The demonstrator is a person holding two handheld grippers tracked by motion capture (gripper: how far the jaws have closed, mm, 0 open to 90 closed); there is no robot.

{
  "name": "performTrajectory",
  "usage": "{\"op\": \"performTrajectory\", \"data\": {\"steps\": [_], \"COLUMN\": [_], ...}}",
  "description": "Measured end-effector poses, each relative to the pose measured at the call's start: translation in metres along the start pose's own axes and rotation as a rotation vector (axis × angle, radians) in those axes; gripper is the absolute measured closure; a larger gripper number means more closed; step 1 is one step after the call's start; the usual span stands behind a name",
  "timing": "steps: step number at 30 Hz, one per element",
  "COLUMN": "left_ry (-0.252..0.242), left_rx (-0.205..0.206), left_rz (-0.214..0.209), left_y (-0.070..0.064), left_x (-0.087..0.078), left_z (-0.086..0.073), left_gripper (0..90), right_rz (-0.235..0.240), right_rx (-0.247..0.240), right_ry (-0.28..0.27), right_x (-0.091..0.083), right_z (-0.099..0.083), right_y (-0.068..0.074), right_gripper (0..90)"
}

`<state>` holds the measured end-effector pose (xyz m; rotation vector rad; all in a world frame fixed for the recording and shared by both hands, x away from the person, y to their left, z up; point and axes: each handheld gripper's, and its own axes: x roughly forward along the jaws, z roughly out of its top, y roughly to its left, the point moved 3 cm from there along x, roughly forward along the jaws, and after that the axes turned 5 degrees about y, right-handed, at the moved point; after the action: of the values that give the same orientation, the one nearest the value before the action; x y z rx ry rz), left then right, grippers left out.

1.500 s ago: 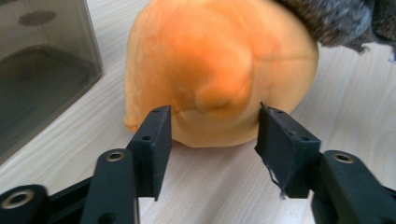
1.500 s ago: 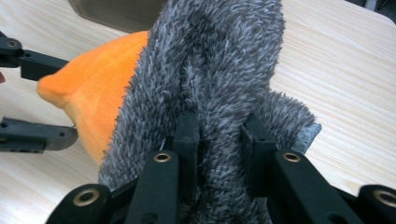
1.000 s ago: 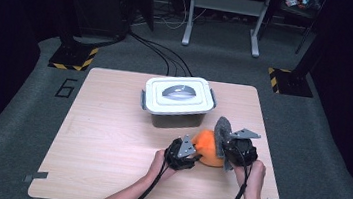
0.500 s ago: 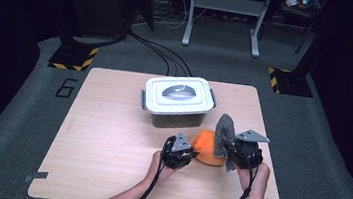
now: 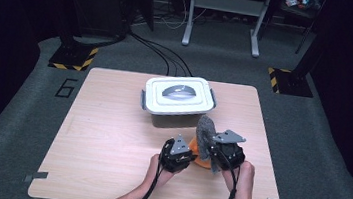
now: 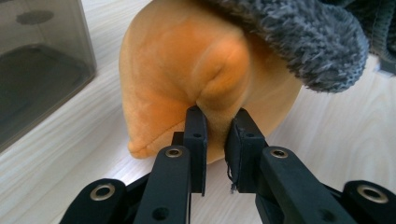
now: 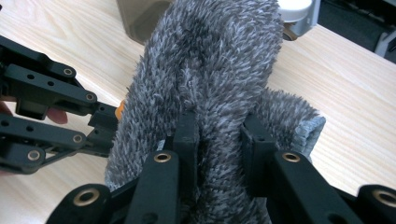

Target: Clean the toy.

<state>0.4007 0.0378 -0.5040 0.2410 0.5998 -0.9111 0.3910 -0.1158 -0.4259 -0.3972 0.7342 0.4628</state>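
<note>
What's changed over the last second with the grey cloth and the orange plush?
The right gripper has lifted the grey cloth slightly higher, up off the orange plush. The left gripper keeps its pinch on the plush, in place. The lidded box has not moved.

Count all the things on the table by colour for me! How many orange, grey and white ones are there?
Orange: 1, the soft orange toy, pinched by the left hand-held gripper.
Grey: 1, the fuzzy grey cloth, pinched by the right hand-held gripper.
White: 1, the lidded white box on the table.
Total: 3 things, not counting the 2 black hand-held grippers.
</note>
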Motion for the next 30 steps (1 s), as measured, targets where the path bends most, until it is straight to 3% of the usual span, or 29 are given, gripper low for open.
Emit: {"op": "performTrajectory", "data": {"steps": [10, 19, 30], "left_ry": [-0.017, -0.018, -0.015], "left_rx": [-0.016, -0.011, -0.003], "left_rz": [-0.004, -0.01, -0.017], "left_y": [0.003, 0.004, 0.004], "left_x": [0.002, 0.002, 0.001], "left_z": [-0.002, -0.002, -0.002], "left_gripper": [79.0, 78.8, 78.0], "right_rz": [-0.012, -0.037, -0.055], "right_rx": [-0.011, 0.032, 0.119], "right_ry": [-0.003, 0.006, 0.037], "right_x": [0.003, 0.0, 0.003], "right_z": [-0.001, -0.011, -0.031], "right_y": [-0.002, -0.016, -0.037], "right_gripper": [71.5, 71.4, 71.3]}}
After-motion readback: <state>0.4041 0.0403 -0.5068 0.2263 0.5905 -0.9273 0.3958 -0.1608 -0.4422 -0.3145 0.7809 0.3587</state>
